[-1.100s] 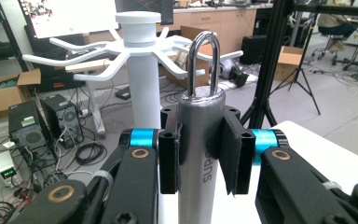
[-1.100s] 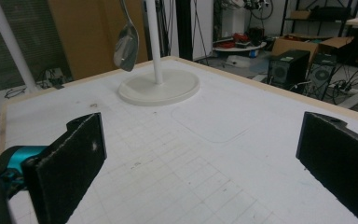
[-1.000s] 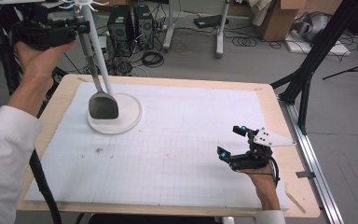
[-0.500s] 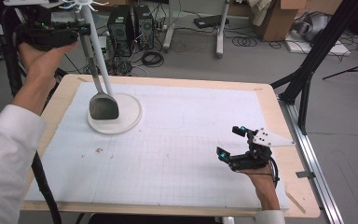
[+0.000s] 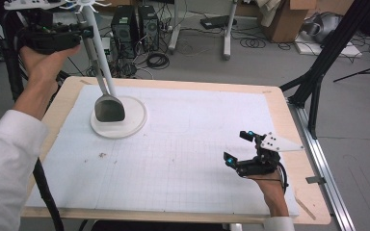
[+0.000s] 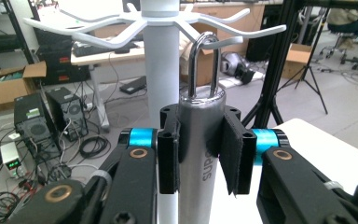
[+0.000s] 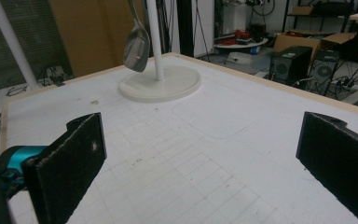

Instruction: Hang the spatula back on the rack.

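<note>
Left claw (image 6: 200, 149) raised and clamped shut, right claw (image 5: 243, 149) low, spread wide.

Only one piece of text can be read. In the left gripper view, on the steel handle (image 6: 201, 154) at the lower centre of the frame, the engraved letters "SUPO" run along the metal, and the rest is cut off by the bottom edge. The small device with a green display (image 6: 10, 159) at the left edge shows digits too blurred to read.

grey floor (image 5: 270, 67), tangled cables (image 5: 156, 60), computer towers (image 5: 135, 26), cardboard boxes (image 5: 289, 21)
</note>
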Available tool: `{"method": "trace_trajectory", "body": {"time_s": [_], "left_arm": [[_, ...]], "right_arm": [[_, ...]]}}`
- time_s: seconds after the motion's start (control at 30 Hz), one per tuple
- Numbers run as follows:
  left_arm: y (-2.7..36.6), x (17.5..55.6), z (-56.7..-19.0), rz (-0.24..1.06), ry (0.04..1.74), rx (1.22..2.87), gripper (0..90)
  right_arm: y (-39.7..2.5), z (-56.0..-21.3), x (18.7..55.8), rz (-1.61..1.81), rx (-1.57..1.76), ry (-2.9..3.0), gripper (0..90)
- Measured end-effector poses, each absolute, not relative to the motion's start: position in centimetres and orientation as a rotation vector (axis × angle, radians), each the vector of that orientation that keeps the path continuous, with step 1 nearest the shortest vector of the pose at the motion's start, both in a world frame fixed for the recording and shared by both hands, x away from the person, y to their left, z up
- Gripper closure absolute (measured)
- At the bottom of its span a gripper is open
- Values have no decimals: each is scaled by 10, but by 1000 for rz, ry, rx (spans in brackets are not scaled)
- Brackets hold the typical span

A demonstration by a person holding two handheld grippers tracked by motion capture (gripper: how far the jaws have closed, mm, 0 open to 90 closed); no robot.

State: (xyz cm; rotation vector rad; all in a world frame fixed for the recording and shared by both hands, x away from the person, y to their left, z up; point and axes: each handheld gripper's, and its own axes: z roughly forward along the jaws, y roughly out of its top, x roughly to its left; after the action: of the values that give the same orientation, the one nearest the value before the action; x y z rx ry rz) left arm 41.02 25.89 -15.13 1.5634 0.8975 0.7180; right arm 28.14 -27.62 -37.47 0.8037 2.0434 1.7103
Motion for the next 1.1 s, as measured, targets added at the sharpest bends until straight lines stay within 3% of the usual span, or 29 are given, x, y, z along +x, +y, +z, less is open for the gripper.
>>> {"method": "trace_trajectory", "body": {"time_s": [0.33,0.47,0.8,1.1], "left_arm": [[272,393,-169,725,876,1551,448],[277,378,-178,726,810,1576,422],[273,342,-207,686,706,1611,56],[276,324,-227,635,654,1614,17]], "right_arm": [[-276,-375,281,1703,810,2037,4],[-277,-375,281,1698,817,2033,4],[-278,-377,281,1696,820,2024,4],[-278,-378,282,1701,829,2019,4]]}}
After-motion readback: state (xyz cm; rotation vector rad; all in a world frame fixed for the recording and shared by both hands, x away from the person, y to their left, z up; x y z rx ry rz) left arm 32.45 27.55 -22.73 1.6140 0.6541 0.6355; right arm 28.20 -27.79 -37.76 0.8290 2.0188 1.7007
